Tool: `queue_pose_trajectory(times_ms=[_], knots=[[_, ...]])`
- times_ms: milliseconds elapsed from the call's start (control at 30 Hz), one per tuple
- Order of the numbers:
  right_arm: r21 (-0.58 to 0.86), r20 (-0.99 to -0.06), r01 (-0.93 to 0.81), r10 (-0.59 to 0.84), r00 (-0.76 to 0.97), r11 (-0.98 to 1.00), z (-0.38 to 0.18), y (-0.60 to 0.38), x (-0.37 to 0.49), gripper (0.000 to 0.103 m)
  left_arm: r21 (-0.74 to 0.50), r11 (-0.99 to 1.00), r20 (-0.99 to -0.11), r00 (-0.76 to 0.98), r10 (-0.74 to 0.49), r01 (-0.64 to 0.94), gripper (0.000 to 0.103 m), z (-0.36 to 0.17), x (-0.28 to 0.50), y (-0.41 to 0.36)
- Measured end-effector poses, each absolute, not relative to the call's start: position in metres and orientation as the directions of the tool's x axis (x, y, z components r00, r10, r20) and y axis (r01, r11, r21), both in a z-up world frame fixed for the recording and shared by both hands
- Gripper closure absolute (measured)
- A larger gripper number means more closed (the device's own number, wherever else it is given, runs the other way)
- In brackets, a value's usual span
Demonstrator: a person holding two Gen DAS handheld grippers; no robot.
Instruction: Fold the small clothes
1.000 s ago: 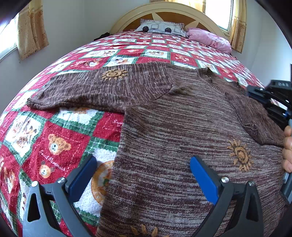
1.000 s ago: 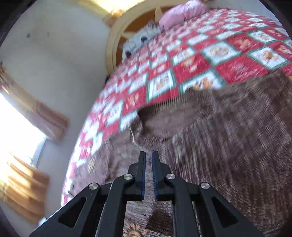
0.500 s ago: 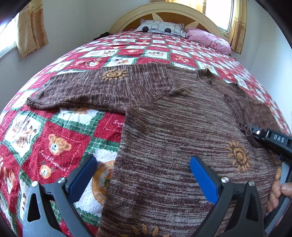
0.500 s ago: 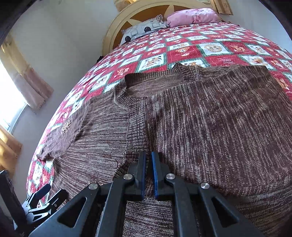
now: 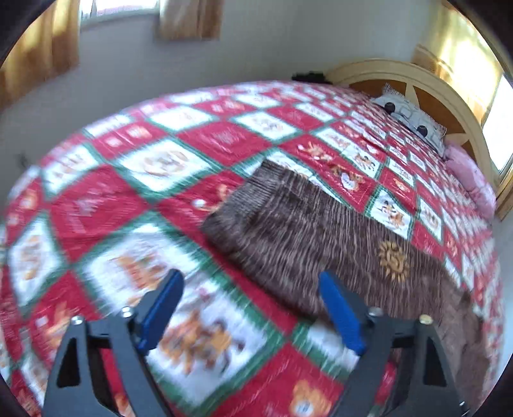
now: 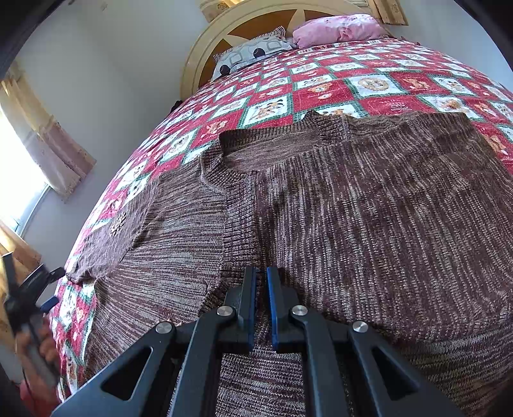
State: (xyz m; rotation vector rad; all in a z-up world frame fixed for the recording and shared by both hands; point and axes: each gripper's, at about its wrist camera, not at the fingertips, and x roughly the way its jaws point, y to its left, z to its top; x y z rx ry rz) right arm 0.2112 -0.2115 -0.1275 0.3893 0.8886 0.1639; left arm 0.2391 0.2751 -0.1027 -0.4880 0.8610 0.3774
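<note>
A brown knitted sweater with orange sun motifs lies flat on the bed, its right side folded over the body. In the left wrist view its left sleeve stretches out on the quilt, cuff toward the wall. My left gripper is open and empty, just above the quilt near the sleeve's lower edge; it also shows at the left edge of the right wrist view. My right gripper is shut with nothing visibly between its pads, low over the sweater's middle.
The bed carries a red, white and green teddy-bear quilt. A grey patterned pillow and a pink pillow lie by the wooden headboard. Curtained windows and a wall stand left of the bed.
My left gripper has swung left from over the sweater's body to the outstretched left sleeve. My right gripper has stayed shut and holds roughly the same spot over the sweater.
</note>
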Motion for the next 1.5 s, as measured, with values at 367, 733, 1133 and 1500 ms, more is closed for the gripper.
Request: queue_pose_trajectory(times_ms=[367, 733, 1133, 1500], knots=[[0.402, -0.721, 0.021, 0.302, 0.623, 0.916, -0.128, -0.211, 0.212, 0.096, -0.296, 0.823, -0.767, 0.634, 0.098, -0.485, 0.091, -0.118, 0.261, 0.275], [0.408, -0.712, 0.02, 0.304, 0.634, 0.913, -0.125, -0.212, 0.21, 0.096, -0.233, 0.944, -0.638, 0.769, 0.035, -0.236, 0.095, -0.049, 0.274, 0.194], [0.466, -0.647, 0.128, 0.239, 0.724, 0.875, -0.103, -0.252, 0.166, 0.096, -0.012, 0.962, -0.65, 0.729, -0.216, 0.274, 0.095, -0.076, 0.214, -0.037], [0.498, -0.645, 0.088, 0.301, 0.702, 0.863, -0.101, -0.249, 0.162, 0.096, -0.066, 0.952, -0.704, 0.662, -0.256, 0.298, 0.02, -0.082, 0.183, -0.009]])
